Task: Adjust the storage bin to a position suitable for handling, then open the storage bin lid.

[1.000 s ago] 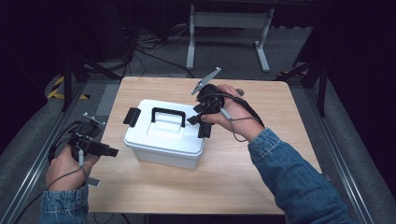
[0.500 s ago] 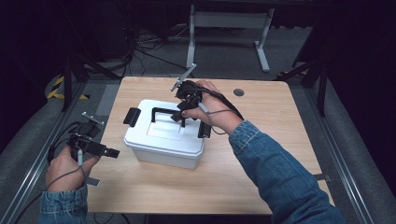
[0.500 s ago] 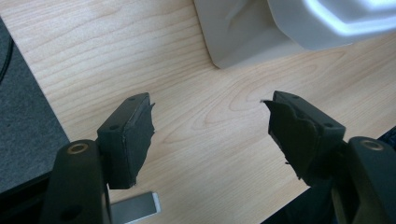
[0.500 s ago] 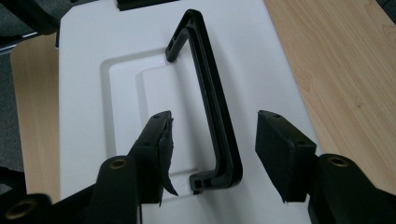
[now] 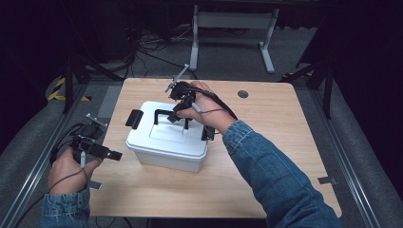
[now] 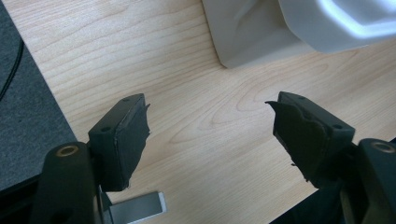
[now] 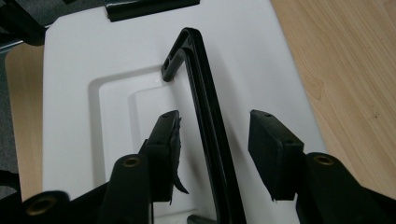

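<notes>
Two tongs in play here: the left tongs [image 5: 113, 155] hang spread wide just off the counter's [image 5: 285, 142] left edge, pinching nothing, pointed at the near left corner of the white box [image 5: 167, 142]. That box sits left of the counter's middle, lid on, black latches [image 5: 133, 118] at both ends, black carry handle [image 7: 203, 93] standing up on the lid. The right tongs [image 7: 215, 154] are spread with the handle bar running right between them, not squeezed yet. My guess is hard plastic, stiff and kinda slick, weight unknown since I can't see inside, so the handle looks like the obvious place to take hold. Counter is smooth pale wood with a small round hole [image 5: 243, 94] near the far edge. Dark room, grey floor, cables [image 5: 142, 52] and a metal stand [image 5: 233, 28] beyond the far edge.
</notes>
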Action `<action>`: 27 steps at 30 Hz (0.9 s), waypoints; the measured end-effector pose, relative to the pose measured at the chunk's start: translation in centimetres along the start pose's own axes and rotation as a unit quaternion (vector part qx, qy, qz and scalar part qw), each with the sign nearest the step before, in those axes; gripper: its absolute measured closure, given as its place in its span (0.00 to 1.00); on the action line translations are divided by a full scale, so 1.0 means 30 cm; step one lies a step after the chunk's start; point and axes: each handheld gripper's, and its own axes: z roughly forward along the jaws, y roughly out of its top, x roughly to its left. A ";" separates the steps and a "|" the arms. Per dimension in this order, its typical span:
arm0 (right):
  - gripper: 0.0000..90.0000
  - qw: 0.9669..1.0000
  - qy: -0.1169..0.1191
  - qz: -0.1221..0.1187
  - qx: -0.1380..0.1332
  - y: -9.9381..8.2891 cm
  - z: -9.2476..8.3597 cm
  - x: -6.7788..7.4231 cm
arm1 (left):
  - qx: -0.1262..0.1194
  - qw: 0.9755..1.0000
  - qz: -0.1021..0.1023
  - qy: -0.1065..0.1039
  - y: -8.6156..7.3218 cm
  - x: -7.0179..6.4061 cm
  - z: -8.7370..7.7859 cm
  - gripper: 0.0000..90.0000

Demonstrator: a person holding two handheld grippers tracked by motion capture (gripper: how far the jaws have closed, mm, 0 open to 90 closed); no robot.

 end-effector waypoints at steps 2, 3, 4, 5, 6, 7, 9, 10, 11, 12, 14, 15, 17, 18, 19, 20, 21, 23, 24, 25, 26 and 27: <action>0.64 1.000 0.001 -0.001 -0.001 0.005 0.007 0.000 | 0.001 1.000 0.000 -0.001 0.001 -0.002 0.001 0.31; 0.67 1.000 0.000 -0.004 0.000 0.006 0.008 0.000 | 0.003 1.000 0.005 -0.001 0.001 0.000 0.001 0.31; 0.72 1.000 0.001 -0.004 0.002 0.008 0.010 0.003 | 0.002 1.000 0.004 -0.001 0.001 -0.002 0.003 0.32; 0.76 1.000 0.001 -0.007 0.004 0.010 0.011 0.006 | 0.003 1.000 0.004 -0.001 0.001 -0.002 0.003 0.32; 0.81 1.000 0.004 -0.015 0.006 0.012 0.010 0.010 | 0.004 1.000 0.005 -0.001 0.002 -0.001 0.004 0.32; 0.85 1.000 0.004 -0.021 0.007 0.013 0.009 0.012 | 0.005 1.000 0.005 -0.001 0.002 0.000 0.003 0.32; 0.87 0.999 0.009 -0.029 0.012 0.016 0.004 0.018 | 0.005 1.000 0.009 0.001 0.004 0.004 0.003 0.32; 0.88 0.999 0.013 -0.033 0.014 0.018 0.002 0.021 | 0.004 1.000 0.009 0.002 0.004 0.005 0.003 0.32; 0.88 0.999 0.013 -0.035 0.015 0.018 0.002 0.023 | 0.004 1.000 0.006 0.000 0.003 0.004 0.005 0.32; 0.89 0.999 0.012 -0.041 0.015 0.018 0.001 0.026 | 0.004 1.000 0.008 0.000 0.004 0.005 0.006 0.32; 0.90 0.998 0.014 -0.050 0.018 0.019 0.001 0.029 | 0.006 1.000 0.004 0.001 0.006 0.005 0.009 0.32; 0.91 0.998 0.018 -0.051 0.019 0.020 0.000 0.031 | 0.007 1.000 0.003 0.000 0.008 0.004 0.009 0.32; 0.92 0.998 0.021 -0.056 0.022 0.023 -0.001 0.036 | 0.006 1.000 0.006 0.001 0.011 0.005 0.011 0.32; 0.92 0.998 0.023 -0.058 0.025 0.024 -0.003 0.037 | 0.006 1.000 0.008 0.002 0.014 0.006 0.010 0.32; 0.93 0.998 0.025 -0.060 0.026 0.026 -0.004 0.041 | 0.006 1.000 0.007 0.001 0.015 0.006 0.010 0.33; 0.93 0.997 0.026 -0.062 0.028 0.028 -0.005 0.045 | 0.006 1.000 0.006 0.000 0.016 0.006 0.010 0.32; 0.93 0.997 0.026 -0.065 0.029 0.028 -0.005 0.046 | 0.006 1.000 0.007 0.000 0.017 0.005 0.010 0.32; 0.93 0.997 0.029 -0.069 0.029 0.029 -0.007 0.048 | 0.007 1.000 0.006 -0.002 0.016 0.005 0.014 0.32; 0.93 0.997 0.028 -0.070 0.029 0.028 -0.007 0.047 | 0.009 1.000 0.009 0.000 0.016 0.007 0.014 0.32; 0.93 0.997 0.029 -0.070 0.027 0.028 -0.008 0.046 | 0.010 1.000 0.011 0.001 0.015 0.009 0.014 0.32; 0.93 0.997 0.031 -0.068 0.027 0.027 -0.009 0.048 | 0.009 1.000 0.007 0.001 0.014 0.008 0.014 0.32; 0.93 0.997 0.031 -0.068 0.026 0.028 -0.010 0.048 | 0.006 1.000 0.006 0.002 0.013 0.008 0.012 0.32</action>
